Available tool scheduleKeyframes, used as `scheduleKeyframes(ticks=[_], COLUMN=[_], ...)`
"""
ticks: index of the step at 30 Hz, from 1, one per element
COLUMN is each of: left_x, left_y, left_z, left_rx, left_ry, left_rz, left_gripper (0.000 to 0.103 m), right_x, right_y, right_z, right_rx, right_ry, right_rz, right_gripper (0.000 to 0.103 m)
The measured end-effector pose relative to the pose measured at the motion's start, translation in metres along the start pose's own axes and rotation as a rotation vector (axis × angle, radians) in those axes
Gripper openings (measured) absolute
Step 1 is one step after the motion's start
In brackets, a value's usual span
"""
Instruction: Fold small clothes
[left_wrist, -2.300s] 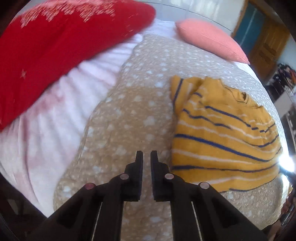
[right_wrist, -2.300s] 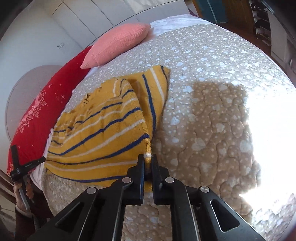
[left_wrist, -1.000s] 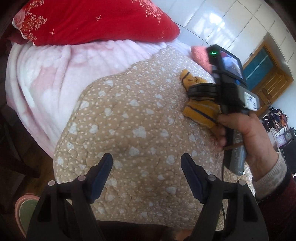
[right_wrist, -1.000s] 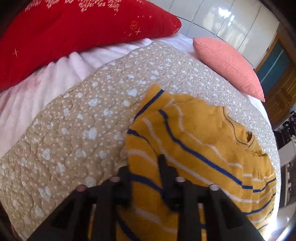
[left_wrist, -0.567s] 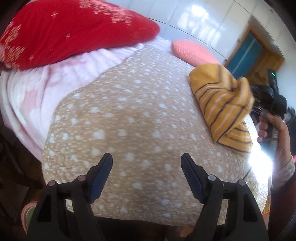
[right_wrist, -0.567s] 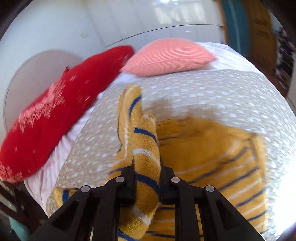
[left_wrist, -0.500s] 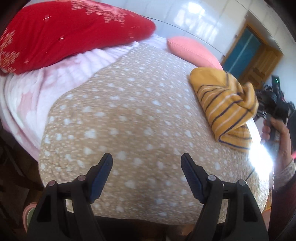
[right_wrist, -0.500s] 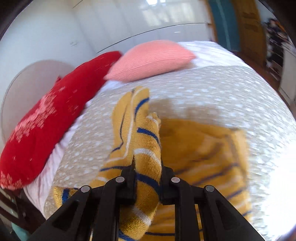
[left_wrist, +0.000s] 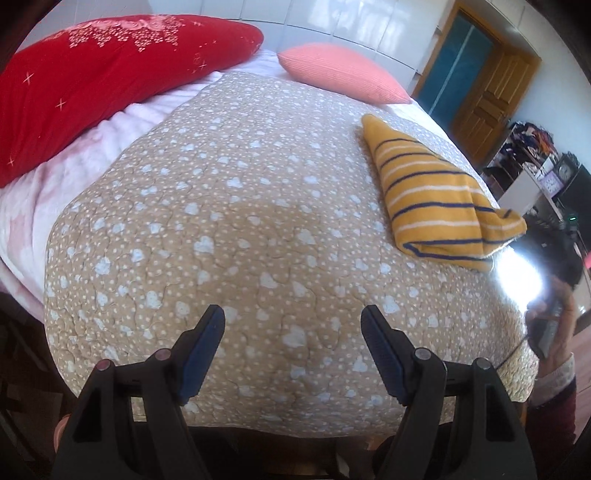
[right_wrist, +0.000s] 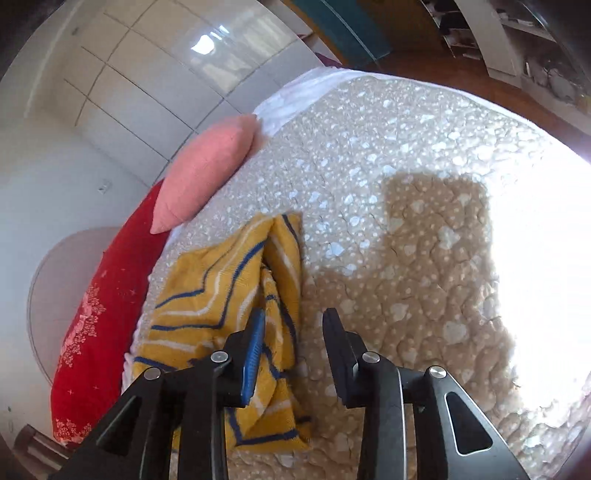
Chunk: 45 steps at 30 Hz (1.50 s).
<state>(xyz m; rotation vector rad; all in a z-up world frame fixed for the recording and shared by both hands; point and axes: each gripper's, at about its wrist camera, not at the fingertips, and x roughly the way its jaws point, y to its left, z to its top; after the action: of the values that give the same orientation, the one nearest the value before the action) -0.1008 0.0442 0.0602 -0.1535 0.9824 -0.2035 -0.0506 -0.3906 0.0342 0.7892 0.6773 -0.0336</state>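
A small yellow sweater with blue and white stripes (left_wrist: 432, 199) lies folded on the tan heart-patterned quilt (left_wrist: 240, 221), at the right of the left wrist view. In the right wrist view the folded sweater (right_wrist: 229, 291) lies just left of my right gripper (right_wrist: 295, 317), whose left finger overlaps its edge. My right gripper is open and holds nothing. My left gripper (left_wrist: 291, 314) is open wide and empty, above the quilt's near edge, well left of the sweater.
A red pillow (left_wrist: 96, 74) and a pink cushion (left_wrist: 340, 74) lie at the head of the bed. A pink blanket (left_wrist: 48, 177) shows at the left. Bright sunlight falls on the quilt's right side (right_wrist: 535, 240). A wooden door (left_wrist: 487, 96) and shelves stand beyond.
My right gripper has opened and let go of the sweater fold, which now lies flat on the quilt. My left gripper stays open and has barely moved.
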Motion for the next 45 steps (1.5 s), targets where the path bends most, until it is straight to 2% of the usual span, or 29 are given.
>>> scheduleKeyframes(ticks=[1,3,7,8,9,10,11,13,14,15,16,18,21,23,24,25,26,29,30,31,32,35,38,40,42,45], left_x=[0.001,0.005,0.004,0.003,0.003,0.001,-0.001,-0.003,-0.002,-0.001,0.002,0.008,0.012,0.013,0.013,0.013,0.012,0.012,0.011,0.011,0.010,0.008,0.014,0.018,0.020,0.021], left_y=[-0.003,-0.011,-0.031,-0.037,-0.039,-0.043,-0.044,-0.044,-0.044,-0.043,-0.042,-0.041,-0.042,-0.045,-0.047,-0.048,-0.049,-0.052,-0.052,-0.052,-0.051,-0.046,-0.041,-0.041,-0.044,-0.051], left_z=[0.000,-0.001,-0.001,-0.001,0.000,0.000,0.000,0.001,0.001,0.002,0.002,0.002,0.003,0.003,0.004,0.004,0.004,0.002,0.002,0.001,0.001,0.004,0.008,0.010,0.012,0.014], left_rx=[0.005,0.017,0.057,0.076,0.088,0.103,0.113,0.124,0.126,0.127,0.127,0.118,0.117,0.119,0.121,0.123,0.125,0.140,0.146,0.151,0.155,0.159,0.144,0.136,0.146,0.166], left_ry=[0.004,0.011,0.010,0.006,0.002,-0.004,-0.010,-0.023,-0.026,-0.024,-0.018,-0.001,0.009,0.006,0.004,0.004,0.004,0.008,0.010,0.008,0.005,-0.013,-0.004,0.009,0.010,0.004], left_rz=[0.000,-0.009,-0.025,-0.024,-0.020,-0.015,-0.011,-0.003,0.002,0.008,0.009,0.001,-0.005,-0.006,-0.007,-0.007,-0.006,-0.003,0.002,0.005,0.010,0.034,0.039,0.024,0.018,0.013], left_gripper=[0.075,0.075,0.075,0.075,0.075,0.075,0.075,0.075,0.075,0.075,0.075,0.075,0.075,0.075,0.075,0.075,0.075,0.075,0.075,0.075,0.075,0.075,0.075,0.075,0.075,0.075], right_x=[-0.007,-0.016,-0.009,-0.005,0.001,0.007,0.010,0.008,0.007,0.006,0.006,0.000,-0.027,-0.031,-0.024,-0.016,-0.005,0.044,0.057,0.070,0.078,0.078,0.079,0.090,0.099,0.083], right_y=[0.005,0.019,0.050,0.056,0.060,0.060,0.056,0.041,0.031,0.023,0.013,-0.004,0.001,0.009,0.016,0.023,0.030,0.052,0.054,0.059,0.065,0.077,0.070,0.060,0.052,0.045], right_z=[-0.002,-0.010,-0.032,-0.038,-0.046,-0.049,-0.049,-0.046,-0.044,-0.044,-0.042,-0.038,-0.023,-0.009,-0.005,-0.001,0.002,0.011,0.012,0.012,0.013,0.023,0.037,0.036,0.031,0.035], right_rx=[-0.018,-0.074,-0.207,-0.243,-0.280,-0.292,-0.283,-0.273,-0.274,-0.274,-0.251,-0.178,-0.162,-0.143,-0.140,-0.144,-0.157,-0.223,-0.233,-0.257,-0.290,-0.390,-0.404,-0.419,-0.418,-0.378], right_ry=[-0.008,-0.010,0.050,0.067,0.101,0.136,0.140,0.121,0.106,0.104,0.119,0.135,0.007,-0.028,-0.020,-0.010,0.000,0.091,0.124,0.166,0.193,0.131,0.071,0.096,0.140,0.098], right_rz=[0.027,0.074,0.105,0.100,0.103,0.087,0.049,-0.039,-0.104,-0.167,-0.174,-0.106,-0.064,0.003,0.029,0.051,0.060,0.020,0.023,0.031,0.031,-0.066,-0.212,-0.286,-0.294,-0.284], right_gripper=[0.057,0.068,0.070,0.063,0.016,0.009,0.009,0.009,0.004,0.004,0.004,0.006,0.007,0.023,0.042,0.054,0.055,0.056,0.053,0.019,0.008,0.007,0.006,0.007,0.009,0.025])
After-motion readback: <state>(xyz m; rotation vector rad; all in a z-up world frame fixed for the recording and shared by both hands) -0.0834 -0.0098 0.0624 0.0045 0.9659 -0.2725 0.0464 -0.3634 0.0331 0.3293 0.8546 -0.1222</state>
